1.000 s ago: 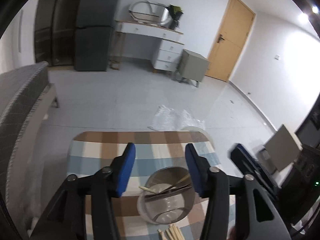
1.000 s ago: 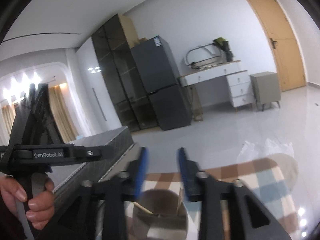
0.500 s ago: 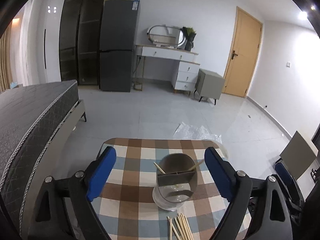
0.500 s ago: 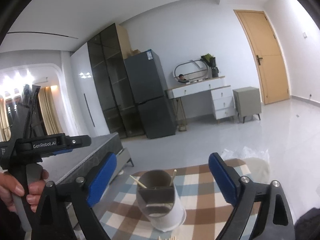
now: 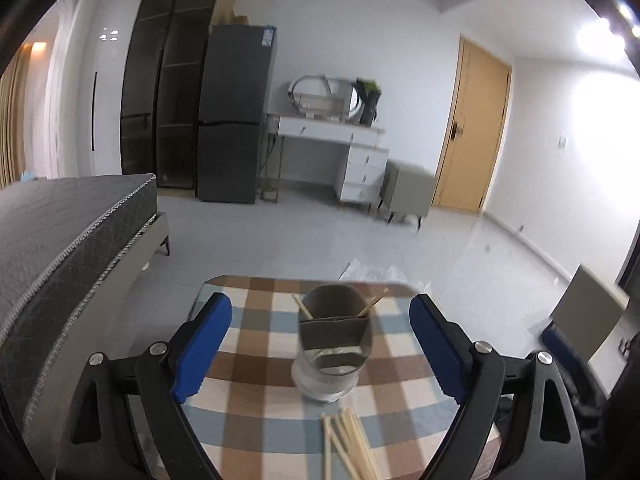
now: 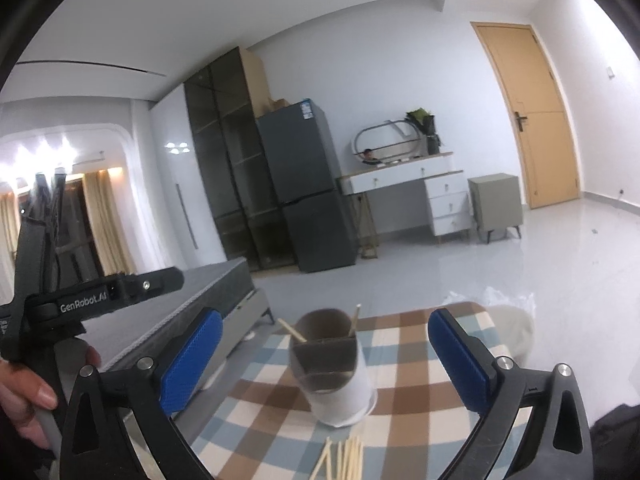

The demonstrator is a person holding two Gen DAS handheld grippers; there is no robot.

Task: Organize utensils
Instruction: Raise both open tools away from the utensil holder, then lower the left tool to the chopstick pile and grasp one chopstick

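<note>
A round utensil holder (image 5: 334, 340) with a dark divided insert and pale base stands on the checked table (image 5: 256, 400); two chopsticks (image 5: 374, 303) lean out of it. It also shows in the right wrist view (image 6: 332, 368). A bundle of loose wooden chopsticks (image 5: 348, 446) lies on the table in front of the holder, also in the right wrist view (image 6: 342, 460). My left gripper (image 5: 320, 344) is open and empty, held above the table's near side. My right gripper (image 6: 326, 358) is open and empty, likewise short of the holder.
The small table has a rounded far edge (image 5: 304, 280). A grey bed (image 5: 60, 240) runs along the left. Crumpled plastic (image 5: 376, 272) lies on the floor beyond the table. The left gripper's body and the hand (image 6: 36, 392) show left in the right wrist view.
Both grippers have opened wide and pulled back and up from the holder. The views have tilted up, so more of the room and the loose chopsticks show.
</note>
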